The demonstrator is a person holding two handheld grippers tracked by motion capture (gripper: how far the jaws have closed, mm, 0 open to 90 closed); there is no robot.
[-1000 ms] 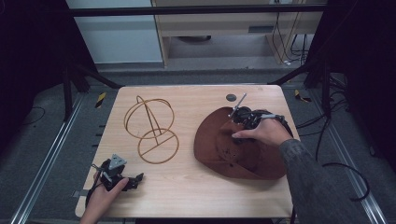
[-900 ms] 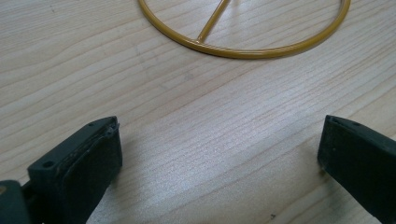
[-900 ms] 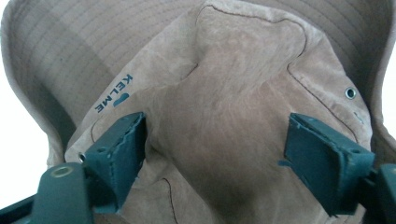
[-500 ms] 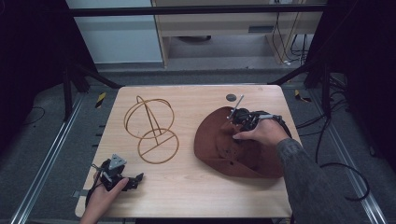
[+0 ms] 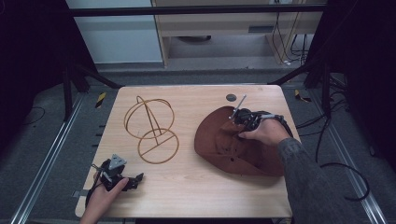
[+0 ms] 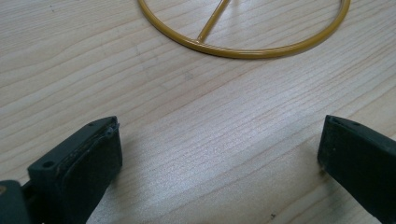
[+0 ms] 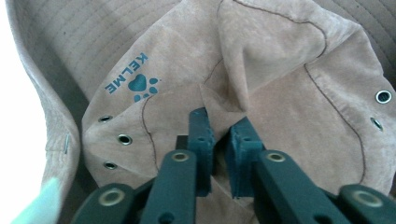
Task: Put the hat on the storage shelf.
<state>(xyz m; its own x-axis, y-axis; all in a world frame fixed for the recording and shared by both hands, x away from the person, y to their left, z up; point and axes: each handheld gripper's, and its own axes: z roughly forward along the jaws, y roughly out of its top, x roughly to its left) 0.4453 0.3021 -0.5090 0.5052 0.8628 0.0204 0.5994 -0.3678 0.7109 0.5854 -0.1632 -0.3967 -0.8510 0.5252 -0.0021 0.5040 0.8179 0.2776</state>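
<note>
A light wooden tabletop (image 5: 201,186) seen from above; a brown suede hat (image 5: 233,149) lies flattened on its right half, crown crumpled, with metal eyelets and a blue "KELME" heart-and-paw logo visible in the right gripper view; a gold wire hat stand (image 5: 152,128), two hoops joined by a rod, sits upright left of centre, well apart from the hat; a small dark round disc (image 5: 231,97) lies near the far edge, just beyond the hat. The right gripper (image 7: 219,133), held by a hand in a grey sleeve, rests on the hat's upper part, its jaws drawn almost together and pinching a fold of the suede crown; the left gripper (image 6: 219,154) sits low at the near left corner, jaws spread wide over bare wood, holding nothing, the stand's base ring just ahead.
</note>
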